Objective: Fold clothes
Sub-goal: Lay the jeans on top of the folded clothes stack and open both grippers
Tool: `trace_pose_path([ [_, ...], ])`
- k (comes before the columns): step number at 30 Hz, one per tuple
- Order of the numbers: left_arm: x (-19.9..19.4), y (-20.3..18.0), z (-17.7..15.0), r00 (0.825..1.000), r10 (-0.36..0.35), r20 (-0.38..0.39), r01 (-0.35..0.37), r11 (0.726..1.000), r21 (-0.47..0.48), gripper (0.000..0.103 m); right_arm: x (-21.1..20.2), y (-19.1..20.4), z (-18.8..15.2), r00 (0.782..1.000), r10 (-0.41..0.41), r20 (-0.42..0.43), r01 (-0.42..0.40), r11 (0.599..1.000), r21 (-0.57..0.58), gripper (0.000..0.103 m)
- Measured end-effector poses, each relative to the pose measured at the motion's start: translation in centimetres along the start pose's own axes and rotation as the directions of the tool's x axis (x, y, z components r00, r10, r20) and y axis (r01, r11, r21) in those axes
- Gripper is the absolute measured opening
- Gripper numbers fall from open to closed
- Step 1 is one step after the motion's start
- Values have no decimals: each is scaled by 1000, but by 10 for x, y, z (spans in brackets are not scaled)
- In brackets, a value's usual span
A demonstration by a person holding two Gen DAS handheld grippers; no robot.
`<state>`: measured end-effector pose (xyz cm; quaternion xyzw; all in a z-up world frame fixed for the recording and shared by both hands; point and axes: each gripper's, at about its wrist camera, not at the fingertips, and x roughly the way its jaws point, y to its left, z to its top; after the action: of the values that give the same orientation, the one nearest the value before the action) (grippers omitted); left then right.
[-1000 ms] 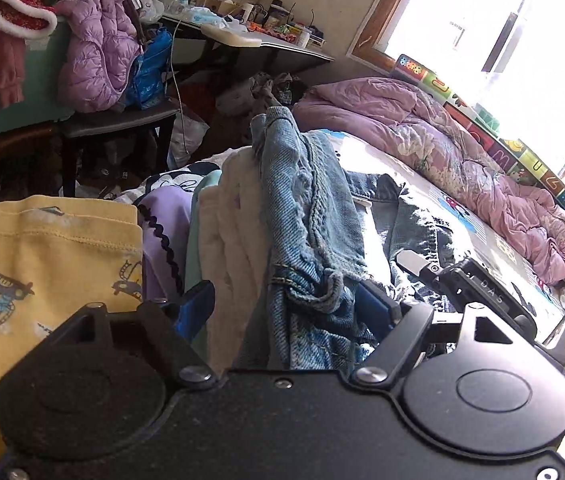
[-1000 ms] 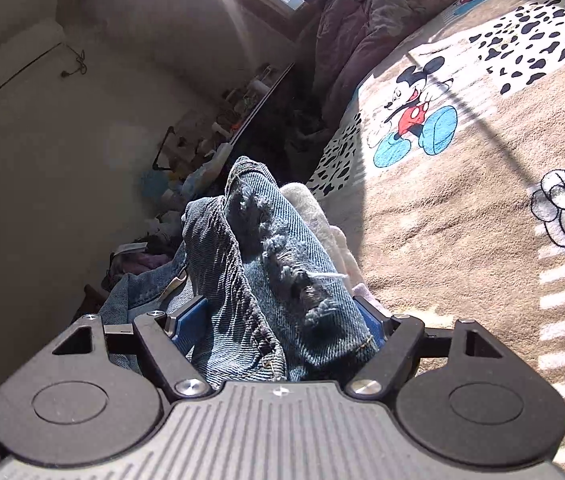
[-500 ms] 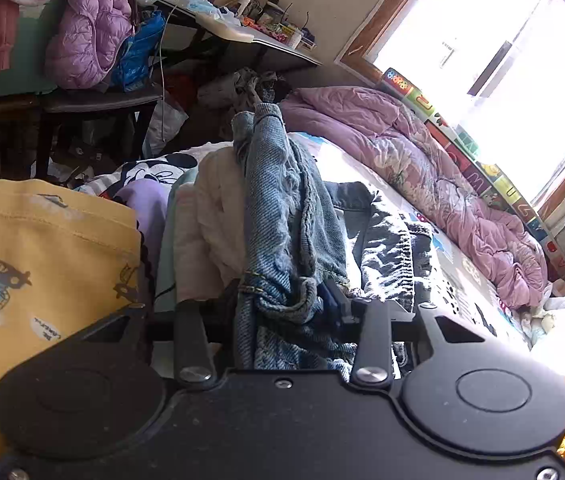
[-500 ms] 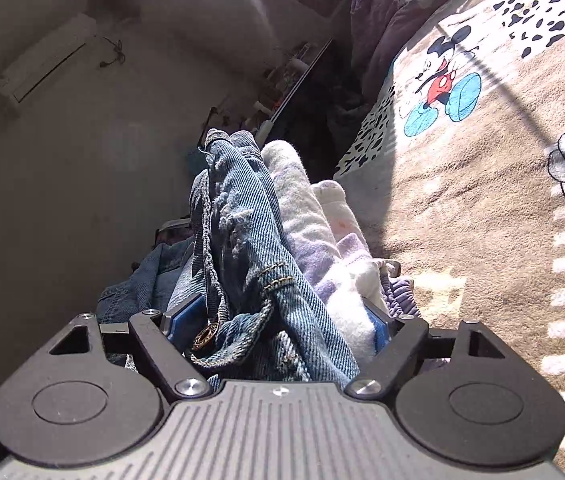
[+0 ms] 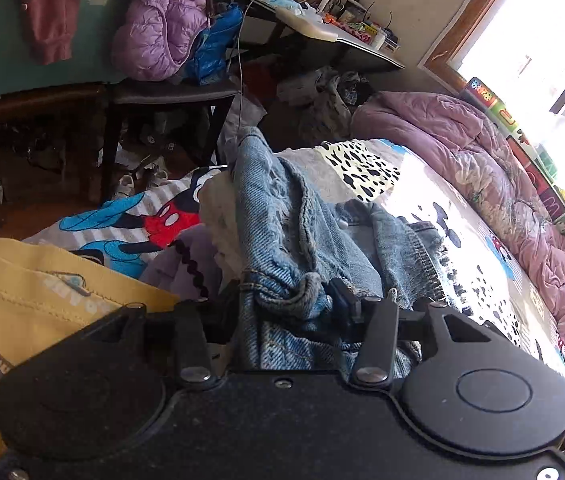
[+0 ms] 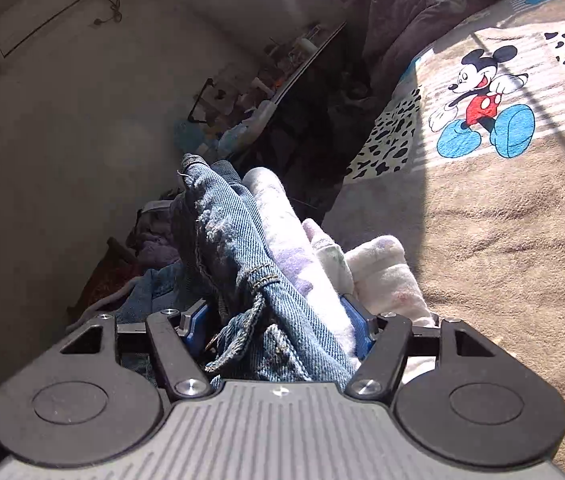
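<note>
Since a second ago, both cameras have swung: the left wrist view now takes in more of the floor and the chair at 11 o'clock, and the yellow shirt has slid down to 8 o'clock. From the right wrist, the cartoon mouse on the blanket has shifted up to 2 o'clock, and white and lilac fleece clothes have come into the bundle beside the denim.

The left gripper is clenched on the jeans, its fingers pressed against a bunched fold of frayed blue denim that rises toward 12 o'clock. More of the denim trails off to 3 o'clock across the sunlit blanket. White cloth lies against the fold at 10 o'clock, with a lilac piece trimmed in dark zigzag below it.

The right gripper is clamped around a thick bundle: the jeans on its 10 o'clock side, the fleece pieces on its 2 o'clock side, both between the blue fingers. This bundle stands up off the blanket toward 12 o'clock.

A purple quilt lies heaped at 2 o'clock under the bright window. A purple puffer jacket sits piled on the chair, and a cluttered table stands at 1 o'clock.
</note>
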<state>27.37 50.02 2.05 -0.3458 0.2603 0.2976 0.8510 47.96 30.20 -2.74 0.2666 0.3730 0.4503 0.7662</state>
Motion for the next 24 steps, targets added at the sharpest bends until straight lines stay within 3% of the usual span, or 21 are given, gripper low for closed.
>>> trace_pose_path([
  [3, -13, 0, 5, 1000, -16, -5, 16, 999, -33, 56, 6, 2, -17, 997, -75, 9, 75, 994, -82, 74],
  [7, -36, 0, 5, 999, -30, 17, 31, 999, -18, 58, -31, -2, 1, 997, 2, 71, -4, 999, 34, 75],
  [9, -52, -1, 0, 998, -45, 45, 45, 999, 1, 61, -55, -3, 8, 992, 12, 129, -16, 999, 34, 81],
  [12, -77, -4, -6, 994, -67, 86, 65, 997, 30, 64, -79, -3, 10, 989, -3, 148, 5, 1000, -10, 83],
  [17, -118, -7, -19, 983, -107, 151, 96, 992, 83, 71, -115, 4, -14, 996, -33, 84, 43, 993, -112, 87],
  [19, -136, -6, -36, 979, -124, 165, 105, 987, 120, 75, -132, 10, -27, 997, -45, 60, 52, 991, -123, 96],
  [24, -180, -5, -79, 968, -156, 197, 111, 969, 220, 97, -181, 38, -64, 993, -116, 7, 116, 979, -170, 102],
])
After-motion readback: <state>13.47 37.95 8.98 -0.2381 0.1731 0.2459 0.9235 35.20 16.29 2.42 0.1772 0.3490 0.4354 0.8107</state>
